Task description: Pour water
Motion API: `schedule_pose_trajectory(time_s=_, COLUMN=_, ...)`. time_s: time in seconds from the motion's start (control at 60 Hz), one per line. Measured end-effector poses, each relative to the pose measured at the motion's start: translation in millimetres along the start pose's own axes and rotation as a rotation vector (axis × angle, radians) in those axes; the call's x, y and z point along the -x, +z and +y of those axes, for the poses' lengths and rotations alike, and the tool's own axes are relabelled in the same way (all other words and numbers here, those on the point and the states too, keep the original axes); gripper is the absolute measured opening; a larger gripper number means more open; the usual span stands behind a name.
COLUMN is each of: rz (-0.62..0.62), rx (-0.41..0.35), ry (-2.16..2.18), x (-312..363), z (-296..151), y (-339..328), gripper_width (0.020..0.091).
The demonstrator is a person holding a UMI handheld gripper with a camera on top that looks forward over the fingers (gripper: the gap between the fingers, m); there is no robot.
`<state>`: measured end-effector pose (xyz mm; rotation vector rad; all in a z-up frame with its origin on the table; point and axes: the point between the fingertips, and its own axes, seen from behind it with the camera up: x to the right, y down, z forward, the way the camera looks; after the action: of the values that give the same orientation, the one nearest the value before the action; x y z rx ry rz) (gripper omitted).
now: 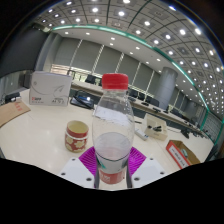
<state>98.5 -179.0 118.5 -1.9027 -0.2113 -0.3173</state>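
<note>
Gripper view: a clear plastic water bottle [112,128] with a red screw cap [115,81] stands upright in the middle of the scene, directly between the two fingers of the gripper [110,166]. The magenta pads [89,157] on the inner faces of the fingers sit at either side of the bottle's lower body, close against it, so the gripper appears closed on the bottle. The bottle holds water in its lower part, and a red label band wraps its base. The cap is on.

Just to the left of the bottle, a little farther away, a small paper cup [77,135] with a brownish printed pattern stands upright on the white table [35,140]. The cup is near the bottle but not touching it.

Far left on the table stands a white box [49,89] with red and green printing. To the right of the bottle, farther back, sits a small white object [153,126] whose kind cannot be made out. Near right, at the table's edge, lies a flat red-brown item [185,153] that looks like a packet or booklet.

Beyond the table is a large office room with rows of desks, windows along the far wall and a ceiling dotted with round lights [120,20].
</note>
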Motion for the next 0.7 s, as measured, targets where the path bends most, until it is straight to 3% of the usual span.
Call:
schedule_pose_trajectory(time_s=0.25, rz=0.203, rx=0.009, ry=-0.563, x=-69, z=-46, y=68, gripper_width=0.0365)
schedule_pose_trajectory(time_s=0.7, rz=0.360, rx=-0.155, ry=-1.539, x=-49, z=-100, y=151, gripper_width=0.0366)
